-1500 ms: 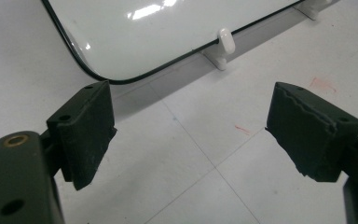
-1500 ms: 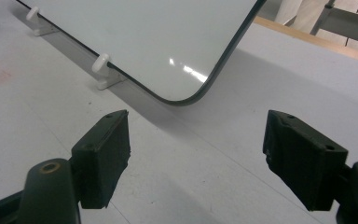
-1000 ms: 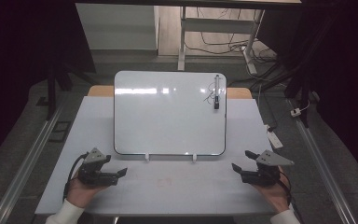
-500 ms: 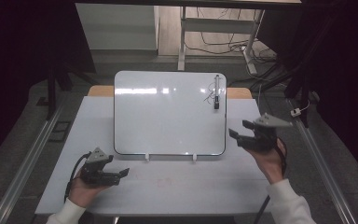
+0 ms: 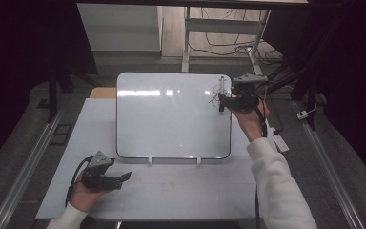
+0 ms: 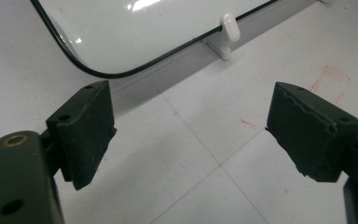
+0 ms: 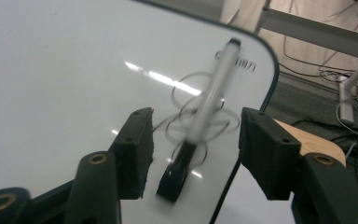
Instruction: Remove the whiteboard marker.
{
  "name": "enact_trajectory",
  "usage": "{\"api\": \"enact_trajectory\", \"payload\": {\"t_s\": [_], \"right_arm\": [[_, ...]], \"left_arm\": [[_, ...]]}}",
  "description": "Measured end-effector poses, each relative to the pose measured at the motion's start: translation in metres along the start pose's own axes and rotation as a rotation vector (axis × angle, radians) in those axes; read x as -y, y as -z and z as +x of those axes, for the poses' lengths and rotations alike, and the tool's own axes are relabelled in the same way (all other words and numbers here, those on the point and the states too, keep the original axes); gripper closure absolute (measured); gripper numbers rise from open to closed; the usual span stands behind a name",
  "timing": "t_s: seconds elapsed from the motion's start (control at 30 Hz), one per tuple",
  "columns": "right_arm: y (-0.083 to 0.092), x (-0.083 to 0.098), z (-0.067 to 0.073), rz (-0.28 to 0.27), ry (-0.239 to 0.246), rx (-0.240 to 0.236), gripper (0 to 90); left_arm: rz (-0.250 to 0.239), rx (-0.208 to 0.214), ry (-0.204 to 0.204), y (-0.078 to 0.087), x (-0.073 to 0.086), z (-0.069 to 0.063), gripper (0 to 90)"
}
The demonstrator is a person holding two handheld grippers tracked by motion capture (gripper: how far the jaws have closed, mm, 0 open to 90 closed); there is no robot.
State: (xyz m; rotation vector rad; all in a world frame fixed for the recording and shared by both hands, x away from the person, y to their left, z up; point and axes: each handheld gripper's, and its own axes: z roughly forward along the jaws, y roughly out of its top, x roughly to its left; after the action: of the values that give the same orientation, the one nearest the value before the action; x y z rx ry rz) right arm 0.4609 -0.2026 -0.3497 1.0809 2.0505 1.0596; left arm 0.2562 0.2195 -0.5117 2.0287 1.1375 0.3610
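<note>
**Closing on the marker**

My right gripper (image 7: pixel 193 140) straddles the marker (image 7: pixel 200 121) lying on the whiteboard (image 5: pixel 171 119) near its far right corner — jaws have just been closing, pads not touching yet. I should centre on the barrel, then squeeze. Left gripper (image 6: pixel 191 135) rests open on the table (image 5: pixel 171 191).

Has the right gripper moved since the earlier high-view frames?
Yes. The right gripper went from the table's near edge up to the whiteboard's top right corner, jaws closing either side of the marker.
</note>
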Motion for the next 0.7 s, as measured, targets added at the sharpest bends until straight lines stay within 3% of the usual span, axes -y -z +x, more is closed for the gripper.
{"api": "enact_trajectory", "payload": {"t_s": [0.1,0.3,0.7], "right_arm": [[-0.018,-0.008,-0.003,-0.002,-0.030,0.037,54.1],[-0.034,-0.015,-0.004,-0.006,-0.027,0.101,62.3],[-0.042,-0.022,0.007,0.000,0.022,0.130,74.5]], "left_arm": [[-0.002,0.004,-0.012,0.000,0.000,0.000,15.9],[-0.008,0.008,-0.012,0.001,0.001,0.001,15.9],[-0.013,0.010,-0.014,0.002,0.001,0.001,15.9]]}}
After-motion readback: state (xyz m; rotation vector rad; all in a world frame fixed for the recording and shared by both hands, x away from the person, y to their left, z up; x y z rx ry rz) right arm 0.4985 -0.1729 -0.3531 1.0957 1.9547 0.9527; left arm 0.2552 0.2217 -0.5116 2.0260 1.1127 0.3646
